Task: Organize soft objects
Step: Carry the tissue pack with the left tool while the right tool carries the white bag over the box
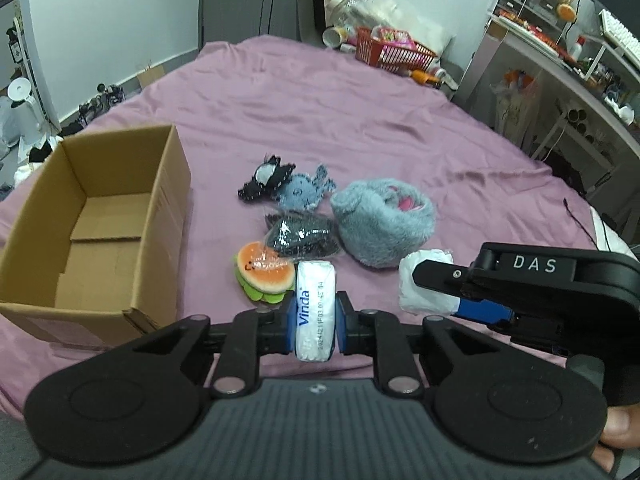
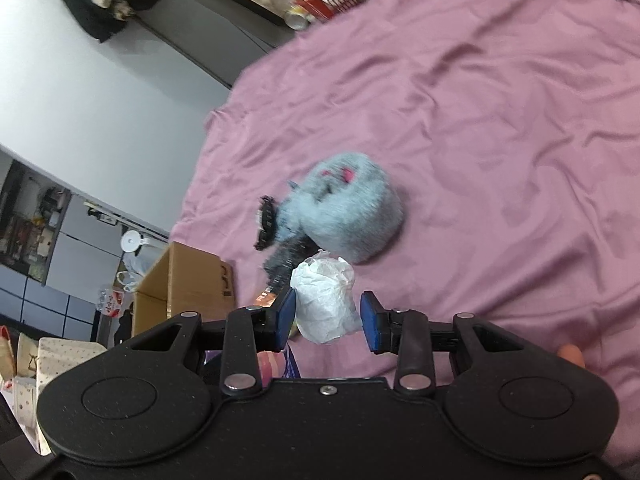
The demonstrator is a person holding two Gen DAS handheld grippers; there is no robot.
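My left gripper (image 1: 314, 320) is shut on a white Vinda tissue pack (image 1: 315, 300), held just above the purple bedsheet (image 1: 320, 120). Beyond it lie a watermelon plush (image 1: 262, 276), a black sparkly pouch (image 1: 302, 236), a fuzzy blue-grey plush (image 1: 384, 220), a small blue knitted toy (image 1: 306, 190) and a black-and-white toy (image 1: 264, 178). My right gripper (image 2: 328, 322) stands open with its blue pads (image 2: 286, 320) either side of a crumpled white paper wad (image 2: 326, 300). From the left wrist view the right gripper (image 1: 436, 292) reaches over that wad (image 1: 420, 292). The fuzzy plush (image 2: 352, 208) sits just behind it.
An open, empty cardboard box (image 1: 92, 220) stands on the bed to the left; its side (image 2: 188, 280) shows in the right wrist view. A red basket (image 1: 394, 50) and bottles crowd the bed's far end. A cluttered desk (image 1: 560, 60) runs along the right.
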